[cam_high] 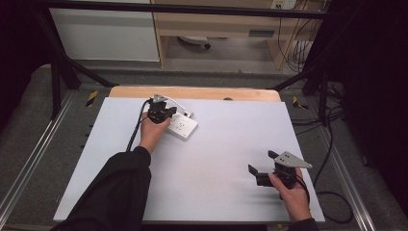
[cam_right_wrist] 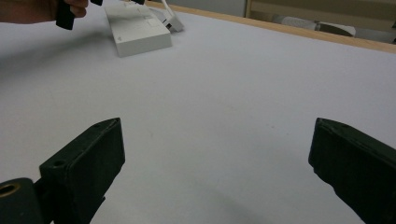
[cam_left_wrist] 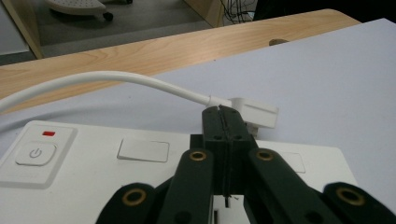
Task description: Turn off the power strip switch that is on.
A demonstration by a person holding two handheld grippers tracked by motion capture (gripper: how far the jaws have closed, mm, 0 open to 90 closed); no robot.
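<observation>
**Left jaws closed over the power strip, right jaws wide apart**

High view: a pale table top [cam_high: 216, 168] on a wooden board [cam_high: 202, 92], grey floor and a shelf unit beyond. The left gripper [cam_high: 161, 113] sits at about 11 o'clock, over the near end of the white power strip [cam_high: 183, 126]. The right gripper [cam_high: 269, 168] rests at 4 o'clock, well apart.

Left gripper view: the left gripper [cam_left_wrist: 223, 114] has its jaws pressed together, nothing between them, above the strip [cam_left_wrist: 93, 177], just before the white plug [cam_left_wrist: 254, 111] and cable [cam_left_wrist: 102, 80]. A power symbol marks the switch [cam_left_wrist: 36, 153].

Right gripper view: the right gripper [cam_right_wrist: 217, 154] has its jaws spread wide over bare table [cam_right_wrist: 224, 93]; the strip [cam_right_wrist: 137, 30] lies at 11 o'clock.
</observation>
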